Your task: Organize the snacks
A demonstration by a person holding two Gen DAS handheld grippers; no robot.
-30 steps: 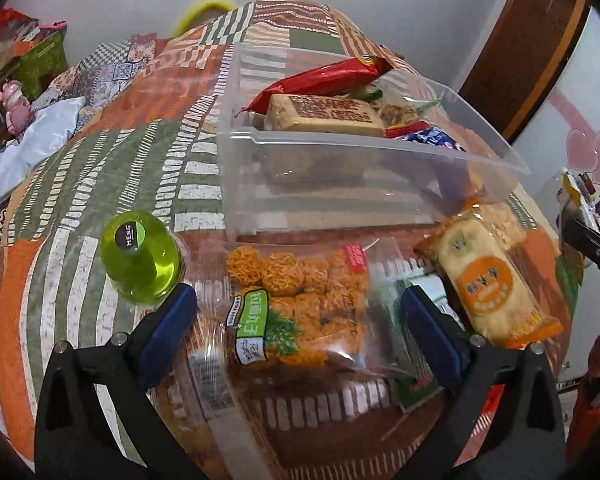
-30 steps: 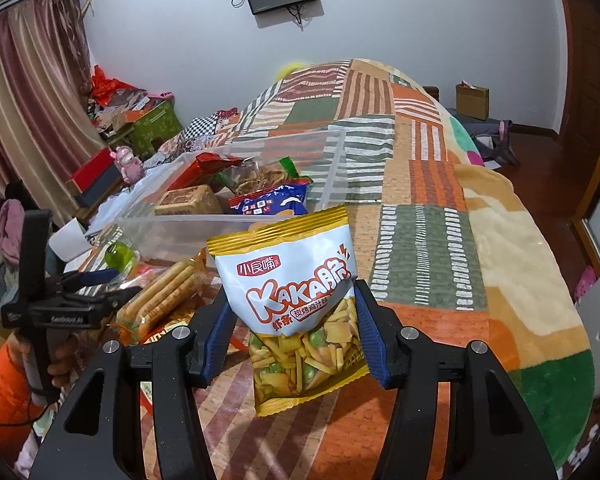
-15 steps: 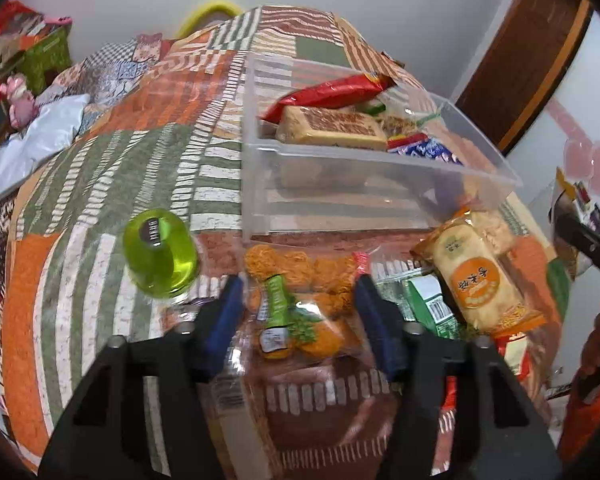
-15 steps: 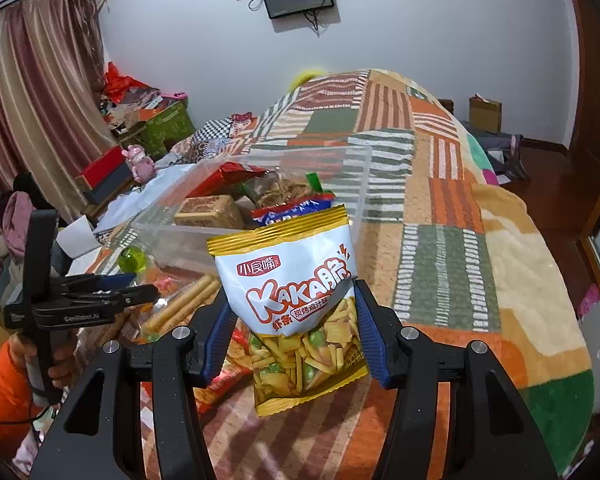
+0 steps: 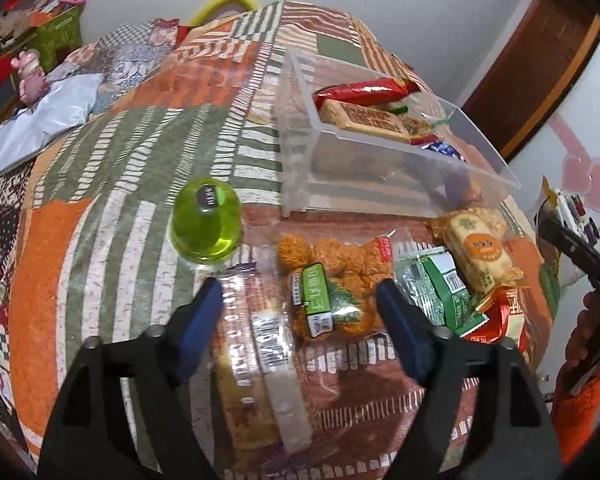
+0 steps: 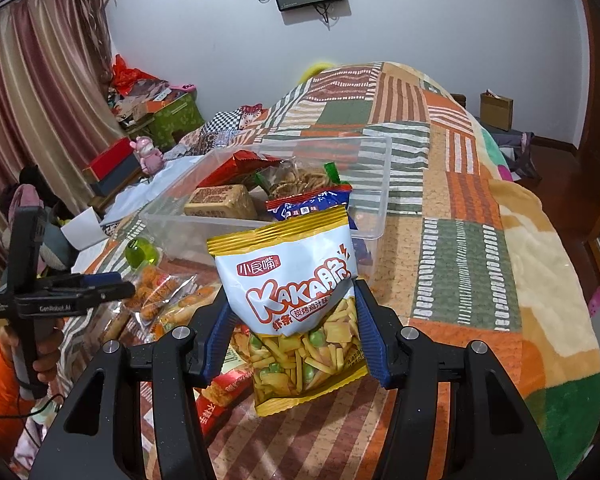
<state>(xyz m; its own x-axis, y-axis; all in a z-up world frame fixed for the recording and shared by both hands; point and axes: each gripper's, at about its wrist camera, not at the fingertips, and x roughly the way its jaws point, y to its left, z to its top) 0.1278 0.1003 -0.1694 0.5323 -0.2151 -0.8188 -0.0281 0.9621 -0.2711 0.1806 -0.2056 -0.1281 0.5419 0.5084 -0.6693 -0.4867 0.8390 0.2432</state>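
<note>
**Right grips Kaka bag, left spread over ball snacks**

Right gripper pinches a glossy white-and-yellow Kaka pouch, held up before the clear rigid plastic bin. Left gripper, jaws just opening again, stands wide and grips nothing; a crinkly clear bag of knobbly orange balls lies between its blue pads on the patchwork quilt. A round green jelly cup sits beside it.

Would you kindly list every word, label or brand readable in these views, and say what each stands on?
"KAKA" and "小良嘴": yellow-and-white snack bag held in the right gripper.
"GenRobot.AI": left gripper.
Too small or blurred: labels on the green jelly cup, orange snack-ball bag and biscuit pack.
</note>
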